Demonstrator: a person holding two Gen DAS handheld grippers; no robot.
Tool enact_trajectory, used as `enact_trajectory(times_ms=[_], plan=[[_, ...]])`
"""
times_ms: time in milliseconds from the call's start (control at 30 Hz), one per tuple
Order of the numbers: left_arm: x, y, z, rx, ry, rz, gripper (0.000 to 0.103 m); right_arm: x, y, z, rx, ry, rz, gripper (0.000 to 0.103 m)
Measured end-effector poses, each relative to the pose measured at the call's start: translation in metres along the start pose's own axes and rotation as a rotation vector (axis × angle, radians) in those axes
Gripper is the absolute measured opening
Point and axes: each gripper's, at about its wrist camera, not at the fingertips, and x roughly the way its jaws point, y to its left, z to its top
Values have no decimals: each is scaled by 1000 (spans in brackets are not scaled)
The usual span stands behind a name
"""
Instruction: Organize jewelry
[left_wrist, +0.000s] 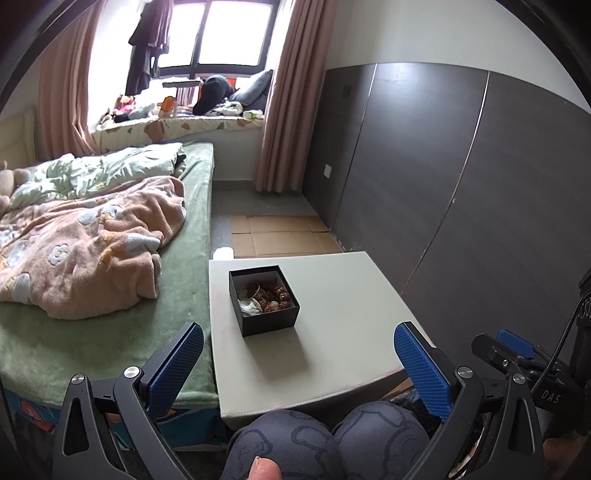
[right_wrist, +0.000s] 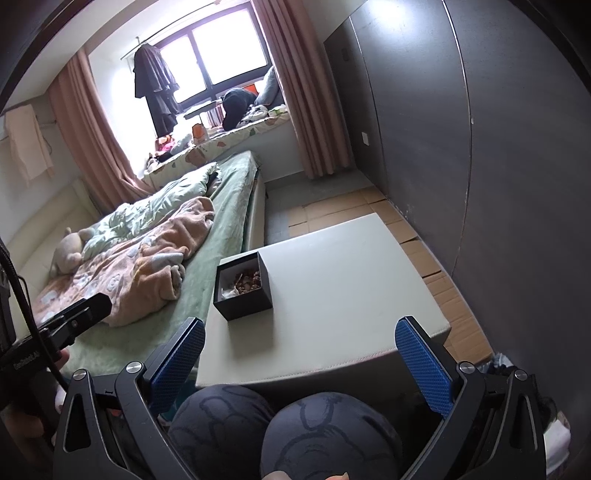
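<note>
A: We hold the left gripper (left_wrist: 299, 360) and right gripper (right_wrist: 300, 360) back over the knees, jaws wide apart, nothing in either, so the small square black cardboard box (left_wrist: 263, 301) stays in clear view.

B: Agreed. Reddish-brown beads and pale shiny jewelry pieces (left_wrist: 264, 295) lie heaped inside the box, on the smooth off-white padded table (left_wrist: 351, 302). Fits sorted or unsorted.

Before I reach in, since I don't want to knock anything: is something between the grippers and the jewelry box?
Nothing visible. Only bare tabletop lies between the open left hand-held gripper, the open right hand-held gripper and the lidless box.
</note>
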Motion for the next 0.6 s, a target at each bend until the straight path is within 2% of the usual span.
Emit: enact_trajectory(times_ms=[600], plan=[[4,4,-3,-7,-5,25,103,8,-2,-1,28,15,-21,103]])
